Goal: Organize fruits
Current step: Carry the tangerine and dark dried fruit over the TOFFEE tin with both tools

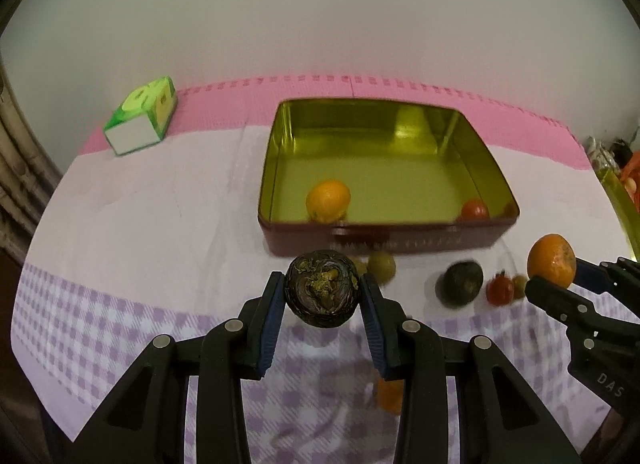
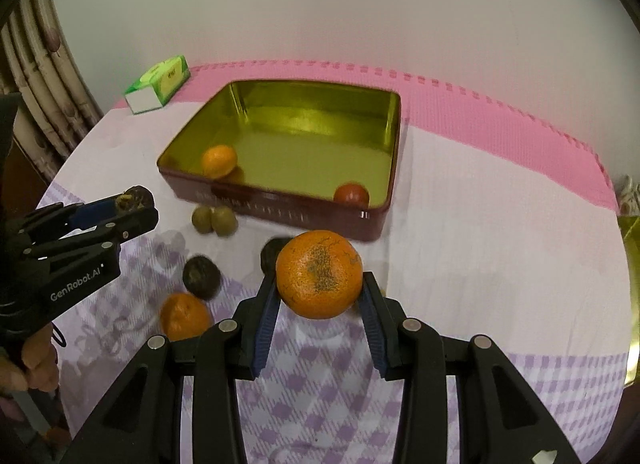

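Note:
My left gripper (image 1: pixel 322 292) is shut on a dark, wrinkled round fruit (image 1: pixel 322 287), held above the checked cloth in front of the tin. My right gripper (image 2: pixel 320 288) is shut on a large orange (image 2: pixel 319 274); in the left wrist view that orange (image 1: pixel 551 261) shows at the right edge. The open red tin with a gold inside (image 1: pixel 490 152) holds a small orange (image 1: pixel 328 200) at its near left and a red fruit (image 1: pixel 475 210) at its near right corner. On the cloth lie two greenish fruits (image 2: pixel 214 220), two dark fruits (image 2: pixel 201 277) and another orange (image 2: pixel 185 316).
A green tissue pack (image 1: pixel 140 118) lies at the back left on the pink mat (image 1: pixel 360 86). A gold tin lid (image 2: pixel 634 296) sits at the right edge. A curtain (image 2: pixel 48 88) hangs at the left. A person's hand (image 2: pixel 28 364) holds the left gripper.

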Available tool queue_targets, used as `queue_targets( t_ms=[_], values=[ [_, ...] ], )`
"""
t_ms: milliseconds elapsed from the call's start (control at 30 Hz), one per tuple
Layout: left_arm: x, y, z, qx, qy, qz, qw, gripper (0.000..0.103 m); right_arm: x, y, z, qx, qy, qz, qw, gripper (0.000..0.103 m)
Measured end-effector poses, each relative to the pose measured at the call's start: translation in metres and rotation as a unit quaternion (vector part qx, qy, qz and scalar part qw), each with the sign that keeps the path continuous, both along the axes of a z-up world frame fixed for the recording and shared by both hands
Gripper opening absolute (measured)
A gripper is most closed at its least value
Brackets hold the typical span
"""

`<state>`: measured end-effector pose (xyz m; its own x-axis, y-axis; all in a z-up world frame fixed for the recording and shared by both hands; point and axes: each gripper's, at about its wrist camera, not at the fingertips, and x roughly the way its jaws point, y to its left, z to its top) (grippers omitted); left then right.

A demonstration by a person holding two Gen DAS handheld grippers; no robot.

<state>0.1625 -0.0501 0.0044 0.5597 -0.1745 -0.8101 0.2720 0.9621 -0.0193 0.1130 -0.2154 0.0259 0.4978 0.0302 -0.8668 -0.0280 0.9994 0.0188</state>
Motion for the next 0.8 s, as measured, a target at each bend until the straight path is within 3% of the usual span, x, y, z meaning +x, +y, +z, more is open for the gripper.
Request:
queue_targets(
  t_ms=[333, 800],
  values=[
    [0.033, -0.002, 0.011, -0.007, -0.009, 0.005, 0.9999, 0.039, 0.037, -0.002, 0.012, -0.003, -0.018, -0.004, 1.0, 0.037],
    [0.067, -0.023, -0.009, -0.004, 0.016, -0.001, 0.9999, 0.039, 0.075, -0.007, -0.007, -0.009, -0.005, -0.005, 1.0, 0.037]
  ],
)
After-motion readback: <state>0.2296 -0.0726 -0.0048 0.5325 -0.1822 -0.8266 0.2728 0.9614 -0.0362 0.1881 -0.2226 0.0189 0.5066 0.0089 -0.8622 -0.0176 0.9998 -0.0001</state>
